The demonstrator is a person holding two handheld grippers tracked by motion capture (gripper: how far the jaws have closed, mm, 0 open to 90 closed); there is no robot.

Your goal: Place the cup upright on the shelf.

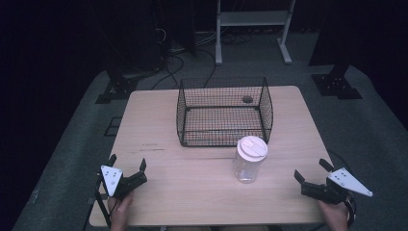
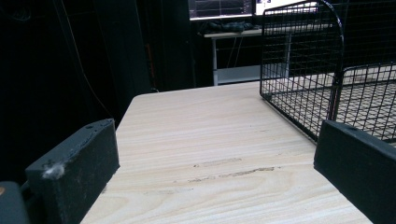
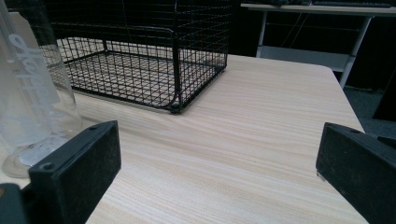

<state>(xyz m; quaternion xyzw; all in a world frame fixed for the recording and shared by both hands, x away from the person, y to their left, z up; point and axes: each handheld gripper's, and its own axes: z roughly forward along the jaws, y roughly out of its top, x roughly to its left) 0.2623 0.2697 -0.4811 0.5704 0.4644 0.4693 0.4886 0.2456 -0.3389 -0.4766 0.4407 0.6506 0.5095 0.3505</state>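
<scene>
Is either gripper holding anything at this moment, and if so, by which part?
Nothing is held. The left gripper and right gripper both sit open over the table, apart from the clear bottle.

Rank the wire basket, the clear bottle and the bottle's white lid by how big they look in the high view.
1. wire basket
2. clear bottle
3. white lid

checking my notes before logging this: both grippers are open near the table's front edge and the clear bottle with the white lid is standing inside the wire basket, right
Not quite. The clear bottle with its white lid stands on the table just in front of the wire basket, outside it, as the high view shows. The rest holds: the left gripper and right gripper are both open near the front edge.
</scene>
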